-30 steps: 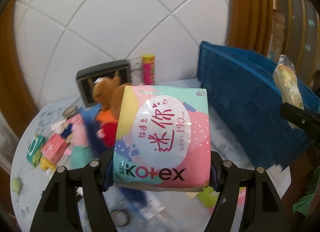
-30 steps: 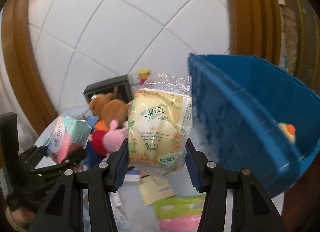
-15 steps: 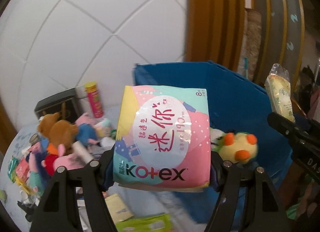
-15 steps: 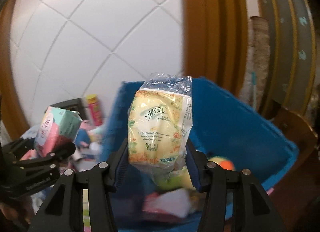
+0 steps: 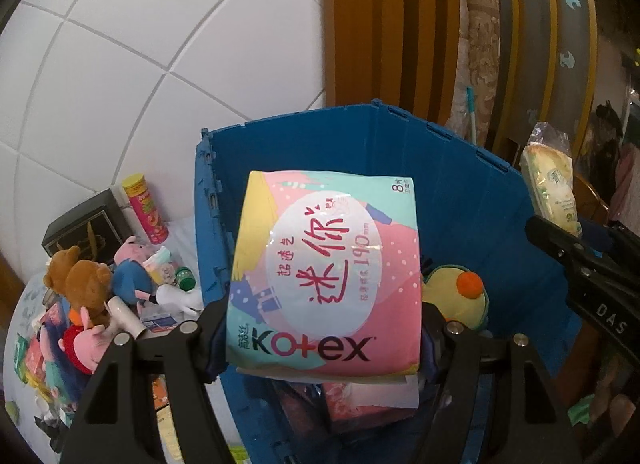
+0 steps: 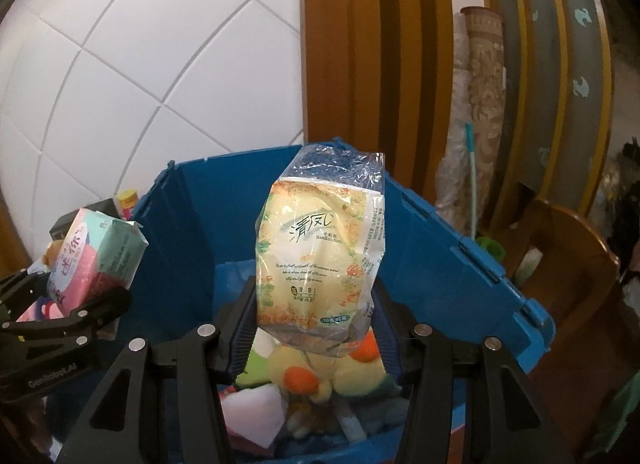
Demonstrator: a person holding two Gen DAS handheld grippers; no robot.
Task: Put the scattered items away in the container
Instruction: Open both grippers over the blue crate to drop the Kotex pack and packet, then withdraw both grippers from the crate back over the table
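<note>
Beyond both sets of fingers I see the blue crate (image 5: 472, 200), its open mouth under my two loads and a yellow plush duck (image 6: 320, 376) lying inside it. My left gripper (image 5: 322, 328) is clamped on the pink Kotex pack (image 5: 324, 280), upright between its fingers. My right gripper (image 6: 314, 328) pinches the yellow tissue packet (image 6: 320, 248), above the duck.

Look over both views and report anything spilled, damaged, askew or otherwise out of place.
Nothing is spilled or damaged. What is out of place is the heap of plush toys and small packets left outside the blue plastic crate, beside its left wall. The pink Kotex pack and yellow tissue packet sit squarely in their grippers.
</note>
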